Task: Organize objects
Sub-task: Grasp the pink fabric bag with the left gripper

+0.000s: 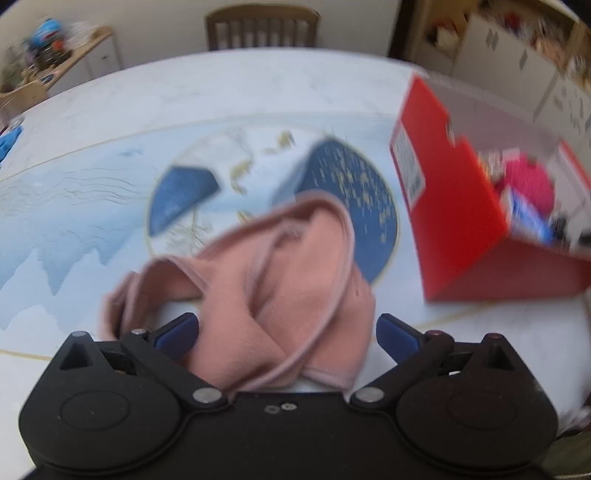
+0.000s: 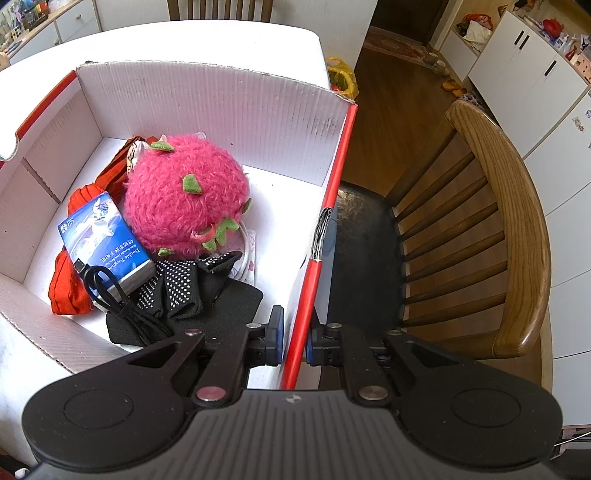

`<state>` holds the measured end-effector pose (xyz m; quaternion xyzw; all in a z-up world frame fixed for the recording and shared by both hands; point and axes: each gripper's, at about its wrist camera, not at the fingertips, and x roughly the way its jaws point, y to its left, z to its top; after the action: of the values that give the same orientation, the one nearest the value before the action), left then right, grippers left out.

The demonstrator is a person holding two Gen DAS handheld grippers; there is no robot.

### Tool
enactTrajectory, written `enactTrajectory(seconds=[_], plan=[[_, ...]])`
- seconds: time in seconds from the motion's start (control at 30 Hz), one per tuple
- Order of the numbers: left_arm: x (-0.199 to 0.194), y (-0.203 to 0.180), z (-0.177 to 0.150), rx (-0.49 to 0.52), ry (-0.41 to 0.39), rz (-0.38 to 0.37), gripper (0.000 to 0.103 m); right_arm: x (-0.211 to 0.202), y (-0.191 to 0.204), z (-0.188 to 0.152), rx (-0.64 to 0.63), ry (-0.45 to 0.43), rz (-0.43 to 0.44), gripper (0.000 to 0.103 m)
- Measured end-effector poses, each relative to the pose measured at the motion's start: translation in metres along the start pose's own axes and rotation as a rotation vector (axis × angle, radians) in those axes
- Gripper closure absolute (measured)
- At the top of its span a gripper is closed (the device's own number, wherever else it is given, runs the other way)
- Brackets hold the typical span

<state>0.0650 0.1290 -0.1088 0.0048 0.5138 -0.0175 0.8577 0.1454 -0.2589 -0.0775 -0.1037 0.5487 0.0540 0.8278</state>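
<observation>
A crumpled pink cloth (image 1: 280, 280) lies on the table, between the wide-open fingers of my left gripper (image 1: 286, 334); its near end reaches down between the jaws. The red box (image 1: 458, 221) stands to the right of it. In the right wrist view my right gripper (image 2: 293, 341) is shut on the red box's right wall (image 2: 314, 273). The box holds a pink plush fruit (image 2: 184, 199), a blue packet (image 2: 103, 236), a black cable (image 2: 110, 291), black dotted gloves (image 2: 177, 291) and an orange cloth (image 2: 70, 288).
The table has a white and blue patterned top (image 1: 92, 206). A wooden chair (image 2: 509, 229) stands right of the box, off the table edge. Another chair (image 1: 262, 27) is at the far side. Cabinets (image 2: 535, 62) line the right wall.
</observation>
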Motion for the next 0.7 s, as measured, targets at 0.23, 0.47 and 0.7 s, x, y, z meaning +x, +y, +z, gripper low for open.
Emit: enactTrajectory(seconds=[0.23, 0.47, 0.7], plan=[[0.021, -0.011, -0.004, 0.020, 0.022, 0.031, 0.001, 0.001, 0.001, 0.000, -0.002, 0.001, -0.002, 0.092], [0.030, -0.016, -0.010, 0.034, -0.022, 0.065, 0.003, 0.000, -0.005, -0.005, -0.003, 0.001, -0.003, 0.092], [0.020, -0.001, -0.008, -0.047, -0.050, 0.100, 0.053, -0.001, -0.007, -0.007, -0.001, 0.000, -0.003, 0.092]])
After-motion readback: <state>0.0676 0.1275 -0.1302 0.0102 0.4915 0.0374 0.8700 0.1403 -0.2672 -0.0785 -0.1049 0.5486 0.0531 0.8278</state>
